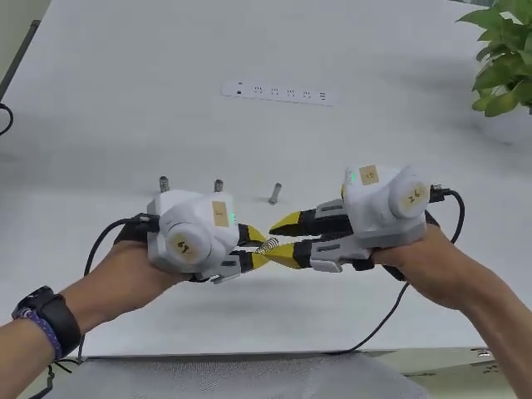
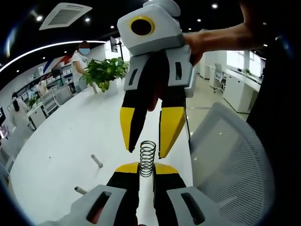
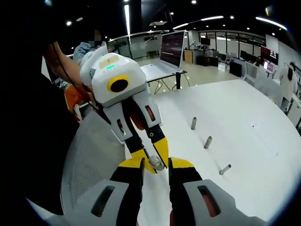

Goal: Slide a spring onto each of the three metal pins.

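Currently, in the lower centre of the left gripper view, the left tongs (image 2: 146, 168) clench the silver coil spring (image 2: 147, 159) above the white table (image 2: 70, 141). The released right tongs (image 2: 146, 153) straddle its free end. An off-centre closure may flick it away.

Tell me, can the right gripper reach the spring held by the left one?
Likely yes: the right gripper is open, its jaws flanking the free end of the spring, nothing between.
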### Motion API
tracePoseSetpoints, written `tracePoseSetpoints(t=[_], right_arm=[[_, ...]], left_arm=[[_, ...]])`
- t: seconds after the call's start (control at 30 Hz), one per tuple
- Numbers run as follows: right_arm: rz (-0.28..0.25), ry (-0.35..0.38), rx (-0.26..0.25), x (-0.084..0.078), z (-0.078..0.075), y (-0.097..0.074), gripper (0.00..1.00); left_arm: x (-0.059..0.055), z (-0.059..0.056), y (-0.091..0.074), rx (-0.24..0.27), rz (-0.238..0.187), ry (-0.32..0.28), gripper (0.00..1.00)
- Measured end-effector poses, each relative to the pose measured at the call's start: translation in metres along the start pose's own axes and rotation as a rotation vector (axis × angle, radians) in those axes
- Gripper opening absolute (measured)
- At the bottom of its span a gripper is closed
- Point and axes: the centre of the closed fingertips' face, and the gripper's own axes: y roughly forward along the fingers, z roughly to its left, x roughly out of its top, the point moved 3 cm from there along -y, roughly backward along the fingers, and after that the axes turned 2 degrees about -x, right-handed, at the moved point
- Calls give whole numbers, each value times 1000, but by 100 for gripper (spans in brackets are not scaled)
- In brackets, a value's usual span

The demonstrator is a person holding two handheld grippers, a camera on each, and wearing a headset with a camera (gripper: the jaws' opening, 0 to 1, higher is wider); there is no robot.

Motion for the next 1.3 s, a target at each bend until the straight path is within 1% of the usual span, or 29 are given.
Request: tracePoseSetpoints(t=[0.13, 0.5, 0.67, 0.93, 1.07, 1.17, 1.3], right_arm=[[73, -72, 8, -4, 1, 0, 20], [181, -204, 31, -8, 4, 1, 19], [225, -251, 42, -12, 6, 2, 18], [253, -291, 54, -16, 10, 6, 16], [255, -297, 59, -16, 10, 6, 13], [258, -318, 71, -17, 12, 6, 10], [257, -324, 65, -17, 11, 6, 9]], left_arm=[[-1, -2, 1, -6, 2, 1, 2], [-1, -8, 6, -31, 13, 15, 2], [-2, -10, 8, -39, 18, 18, 2], [0, -13, 9, -52, 22, 28, 2], [0, -15, 10, -56, 22, 33, 2], [0, -15, 10, -59, 25, 35, 2], [0, -14, 10, -59, 28, 33, 2]])
